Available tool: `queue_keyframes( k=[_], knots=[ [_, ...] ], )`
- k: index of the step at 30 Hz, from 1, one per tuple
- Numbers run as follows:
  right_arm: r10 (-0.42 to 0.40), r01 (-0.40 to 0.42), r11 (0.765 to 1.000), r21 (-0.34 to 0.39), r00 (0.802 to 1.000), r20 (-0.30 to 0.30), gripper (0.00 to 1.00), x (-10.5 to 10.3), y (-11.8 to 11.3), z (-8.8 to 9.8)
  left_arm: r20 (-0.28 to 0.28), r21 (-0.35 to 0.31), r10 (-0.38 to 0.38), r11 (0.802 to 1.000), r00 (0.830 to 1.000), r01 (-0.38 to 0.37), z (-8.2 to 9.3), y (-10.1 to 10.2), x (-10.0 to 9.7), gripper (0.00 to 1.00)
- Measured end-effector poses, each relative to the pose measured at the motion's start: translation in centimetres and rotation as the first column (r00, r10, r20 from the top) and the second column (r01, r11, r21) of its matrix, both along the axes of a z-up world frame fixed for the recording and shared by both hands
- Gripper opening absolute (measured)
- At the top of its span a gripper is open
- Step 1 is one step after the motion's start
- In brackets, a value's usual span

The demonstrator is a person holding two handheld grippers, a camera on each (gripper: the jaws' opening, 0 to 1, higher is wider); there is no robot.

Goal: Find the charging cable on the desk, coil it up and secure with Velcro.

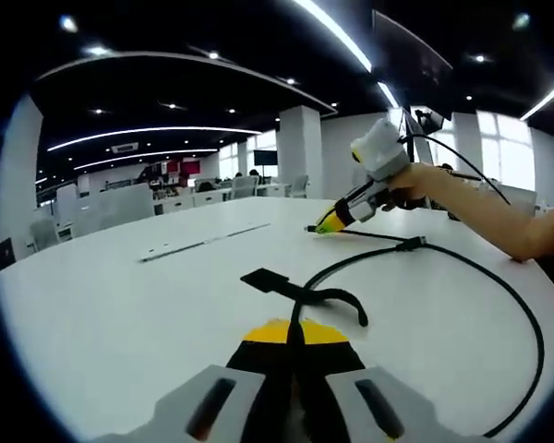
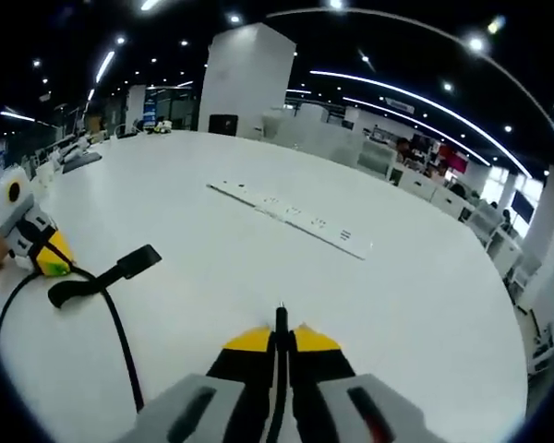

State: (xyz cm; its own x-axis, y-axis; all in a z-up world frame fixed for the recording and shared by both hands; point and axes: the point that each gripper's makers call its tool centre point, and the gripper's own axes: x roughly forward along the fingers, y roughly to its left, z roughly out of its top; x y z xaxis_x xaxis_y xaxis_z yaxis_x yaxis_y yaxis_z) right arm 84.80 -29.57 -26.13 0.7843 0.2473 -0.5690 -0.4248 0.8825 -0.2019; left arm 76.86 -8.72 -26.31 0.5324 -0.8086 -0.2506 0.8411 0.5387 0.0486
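1. Left gripper (image 1: 293, 346) clamps the charging cable (image 1: 499, 286) near its Velcro strap (image 1: 291, 288); jaws closed on it.
2. Right gripper (image 2: 282, 343) pinches the plug end, jaws closed.
3. Cable lies in one wide loop on the white desk (image 1: 120, 305), uncoiled.
4. Risk: pulling the two ends apart likely flattens the loop.
5. Risk: the strap hangs free and could snag or fold under while coiling.
6. Thin plug end may slip from the pinch.
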Motion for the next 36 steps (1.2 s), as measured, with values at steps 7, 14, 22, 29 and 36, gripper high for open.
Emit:
queue_keyframes(
  k=[7,14,22,29,36],
  knots=[
    [-0.023,0.023,1.000,-0.005,0.996,0.082,0.08,-0.1,-0.1,3.7,0.003,-0.002,-0.001,1.000,1.000,0.001,0.1,0.5,0.1,0.02],
    [-0.015,0.018,1.000,-0.009,0.979,0.204,0.08,-0.7,0.5,8.4,0.004,-0.005,-0.002,1.000,1.000,0.002,0.2,0.7,0.3,0.02],
    [0.041,-0.033,0.999,-0.036,0.967,0.253,0.08,-1.0,2.9,9.8,0.004,-0.006,-0.002,1.000,1.000,0.002,0.2,0.7,0.3,0.02],
    [0.105,-0.094,0.994,-0.056,0.964,0.246,0.08,-0.7,5.7,9.3,0.003,-0.010,-0.007,1.000,1.000,0.007,0.3,0.7,0.3,0.02],
    [0.204,-0.188,0.976,-0.114,0.968,0.148,0.08,0.3,9.8,5.9,0.012,-0.005,-0.010,1.000,1.000,0.010,0.3,0.6,0.3,0.02]
  ],
)
